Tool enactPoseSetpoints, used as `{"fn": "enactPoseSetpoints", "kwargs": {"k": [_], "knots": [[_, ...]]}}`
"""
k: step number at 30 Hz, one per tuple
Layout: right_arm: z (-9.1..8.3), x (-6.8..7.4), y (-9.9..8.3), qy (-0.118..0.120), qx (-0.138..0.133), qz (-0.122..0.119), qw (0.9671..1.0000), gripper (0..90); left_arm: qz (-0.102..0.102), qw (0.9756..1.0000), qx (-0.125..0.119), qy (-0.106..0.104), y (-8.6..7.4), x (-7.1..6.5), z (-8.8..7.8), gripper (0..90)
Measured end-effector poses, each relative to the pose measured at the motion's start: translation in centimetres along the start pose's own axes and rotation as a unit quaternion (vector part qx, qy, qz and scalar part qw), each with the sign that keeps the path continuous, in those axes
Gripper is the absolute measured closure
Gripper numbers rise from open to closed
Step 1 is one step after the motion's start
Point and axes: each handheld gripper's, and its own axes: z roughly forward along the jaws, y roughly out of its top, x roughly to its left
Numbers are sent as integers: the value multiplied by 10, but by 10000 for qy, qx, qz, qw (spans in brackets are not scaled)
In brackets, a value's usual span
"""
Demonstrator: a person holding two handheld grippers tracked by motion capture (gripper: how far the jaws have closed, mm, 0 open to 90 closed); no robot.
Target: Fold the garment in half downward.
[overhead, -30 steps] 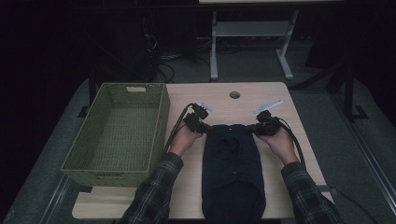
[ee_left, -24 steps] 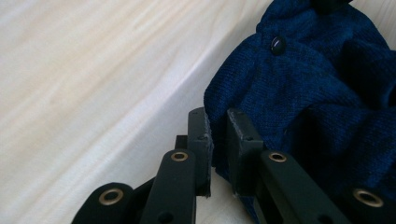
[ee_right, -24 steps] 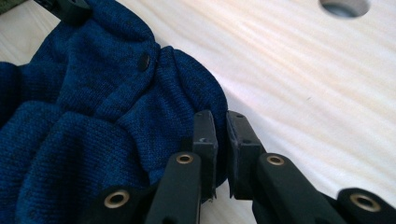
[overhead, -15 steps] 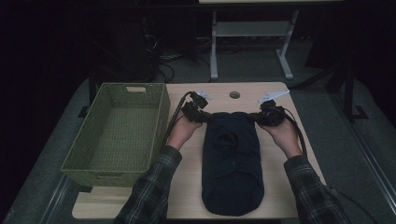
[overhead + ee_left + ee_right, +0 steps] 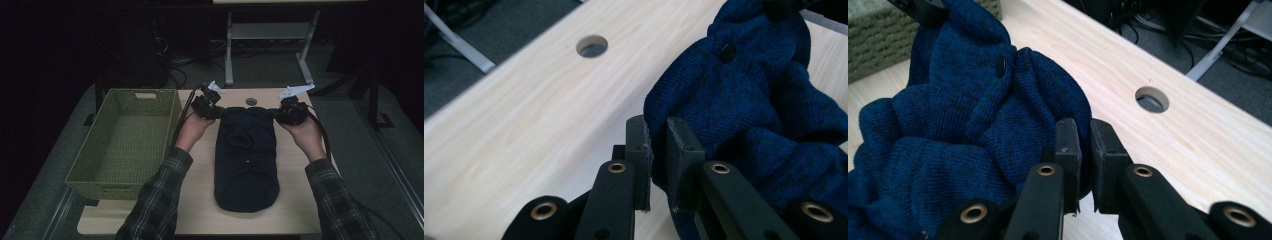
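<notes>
High view: bunched, dark blue knit cardigan (image 5: 246,155), buttoned.

High view overhead; gripper views close, sharing table (image 5: 200,210).

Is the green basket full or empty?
Empty: the high view shows the woven basket with bare floor and walls; the sweater lies beside it on the table.
</notes>
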Motion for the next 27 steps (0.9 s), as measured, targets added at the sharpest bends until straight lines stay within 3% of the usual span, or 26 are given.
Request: {"fn": "enactPoseSetpoints", "kwargs": {"k": [10,14,27], "knots": [[-14,0,18,-162,-213,-136,9995,833,192,9996,-124,193,12,-3,-15,814],[-14,7,12,-178,-221,-208,9994,831,181,9996,-156,139,2,-10,-16,812],[-13,27,-19,80,-209,-175,9996,812,230,9996,-132,38,-28,-31,-15,798]]}}
